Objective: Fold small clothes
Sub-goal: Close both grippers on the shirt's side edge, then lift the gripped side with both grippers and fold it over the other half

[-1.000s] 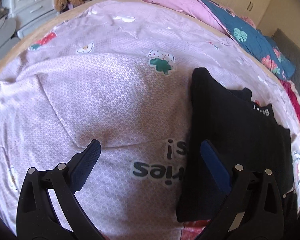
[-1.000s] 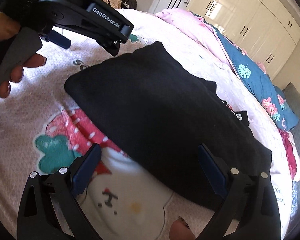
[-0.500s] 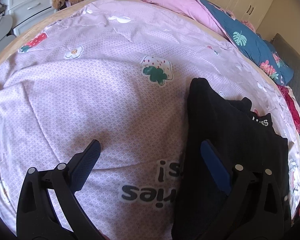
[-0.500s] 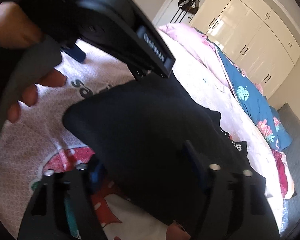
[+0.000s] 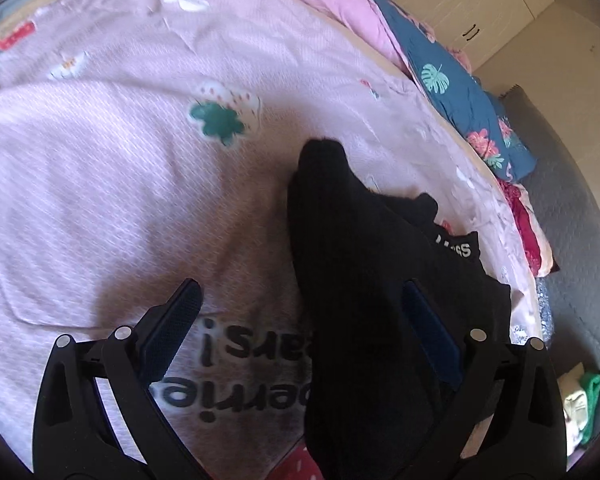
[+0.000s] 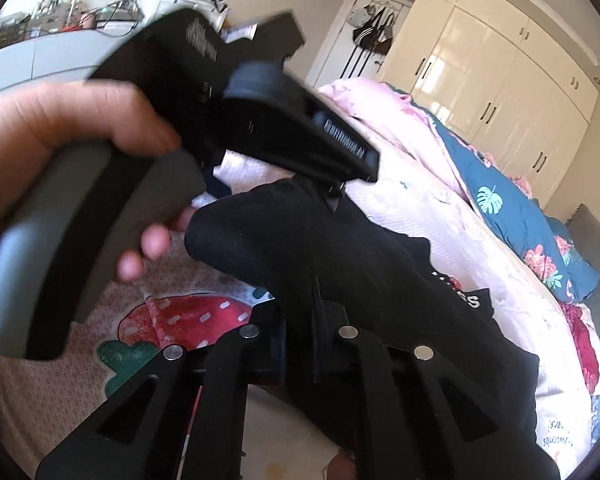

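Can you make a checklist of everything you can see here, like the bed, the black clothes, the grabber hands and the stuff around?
Surface: pink bedspread with strawberry prints and upside-down lettering.
Job's things: black garment on the bedspread, white letters on one band, its near edge raised.
Clutter: pink duvet and blue floral quilt bunched along the far side.
Grippers: left gripper wide open, one finger above the garment; right gripper shut on the garment's near edge.
Cables: nothing seen.
Surroundings: cream wardrobes, bags hanging on a door, a crowded desk.
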`<state>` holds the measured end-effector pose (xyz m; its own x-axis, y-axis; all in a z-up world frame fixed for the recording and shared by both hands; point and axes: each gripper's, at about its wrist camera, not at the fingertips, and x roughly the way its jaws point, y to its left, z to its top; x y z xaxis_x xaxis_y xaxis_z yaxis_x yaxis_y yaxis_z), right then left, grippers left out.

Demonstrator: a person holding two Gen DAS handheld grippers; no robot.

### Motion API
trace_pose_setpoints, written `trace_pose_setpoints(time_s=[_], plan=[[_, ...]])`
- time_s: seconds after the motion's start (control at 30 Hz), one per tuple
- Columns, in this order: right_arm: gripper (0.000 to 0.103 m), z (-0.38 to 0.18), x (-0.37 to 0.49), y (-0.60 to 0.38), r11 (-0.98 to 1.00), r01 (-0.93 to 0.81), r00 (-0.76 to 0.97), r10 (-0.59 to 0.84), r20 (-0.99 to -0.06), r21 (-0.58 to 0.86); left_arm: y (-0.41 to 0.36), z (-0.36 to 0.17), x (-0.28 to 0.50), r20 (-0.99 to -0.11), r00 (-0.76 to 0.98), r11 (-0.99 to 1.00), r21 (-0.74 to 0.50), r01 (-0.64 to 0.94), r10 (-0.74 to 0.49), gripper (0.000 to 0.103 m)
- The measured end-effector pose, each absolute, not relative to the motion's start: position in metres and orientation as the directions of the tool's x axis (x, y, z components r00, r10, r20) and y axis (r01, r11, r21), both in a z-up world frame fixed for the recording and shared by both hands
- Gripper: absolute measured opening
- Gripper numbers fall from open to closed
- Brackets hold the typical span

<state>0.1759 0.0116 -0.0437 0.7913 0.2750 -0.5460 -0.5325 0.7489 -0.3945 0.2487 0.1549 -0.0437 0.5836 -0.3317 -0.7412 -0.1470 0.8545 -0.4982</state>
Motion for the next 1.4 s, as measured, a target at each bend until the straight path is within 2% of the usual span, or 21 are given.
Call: trace_pose_setpoints(time_s=[0.17, 0.23, 0.3, 0.33, 0.37, 0.4, 0.5, 0.9, 1.13, 1.4], plan=[[0.007, -0.037, 0.167, 0.000, 0.775, -0.506, 0.808, 0.271, -0.523, -0.380, 0.145, -0.044, 0.251, -0.698, 0.601, 0.818, -0.562, -0.124, -0.389, 0.093], [0.007, -0.032, 0.165, -0.008, 0.795, -0.489, 0.816, 0.270, -0.511, -0.360, 0.138, -0.042, 0.251, -0.689, 0.604, 0.814, -0.571, -0.110, -0.401, 0.088], [0.007, -0.029, 0.162, -0.012, 0.808, -0.475, 0.822, 0.266, -0.503, -0.349, 0.129, -0.038, 0.251, -0.676, 0.609, 0.810, -0.579, -0.092, -0.414, 0.062], [0.007, -0.028, 0.161, -0.016, 0.816, -0.466, 0.826, 0.263, -0.498, -0.342, 0.125, -0.036, 0.251, -0.671, 0.612, 0.811, -0.579, -0.081, -0.418, 0.055], [0.007, -0.027, 0.160, -0.020, 0.823, -0.458, 0.830, 0.261, -0.493, -0.337, 0.120, -0.034, 0.250, -0.666, 0.614, 0.813, -0.579, -0.067, -0.424, 0.041], [0.007, -0.027, 0.158, -0.023, 0.828, -0.452, 0.833, 0.259, -0.489, -0.331, 0.114, -0.028, 0.249, -0.658, 0.621, 0.816, -0.575, -0.049, -0.426, 0.033], [0.007, -0.024, 0.155, -0.035, 0.855, -0.422, 0.844, 0.249, -0.475, -0.302, 0.099, -0.014, 0.244, -0.637, 0.641, 0.825, -0.565, -0.008, -0.429, 0.025], [0.006, -0.009, 0.131, -0.108, 0.956, -0.236, 0.910, 0.156, -0.384, -0.172, 0.026, 0.040, 0.224, -0.530, 0.685, 0.813, -0.559, 0.161, -0.500, 0.021], [0.006, 0.000, 0.127, -0.146, 0.977, -0.177, 0.921, 0.121, -0.370, -0.120, -0.017, 0.055, 0.224, -0.539, 0.671, 0.830, -0.513, 0.218, -0.509, 0.019], [0.006, 0.001, 0.136, -0.176, 0.989, -0.147, 0.908, 0.128, -0.400, -0.018, -0.048, 0.057, 0.232, -0.575, 0.647, 0.847, -0.479, 0.230, -0.501, 0.018]])
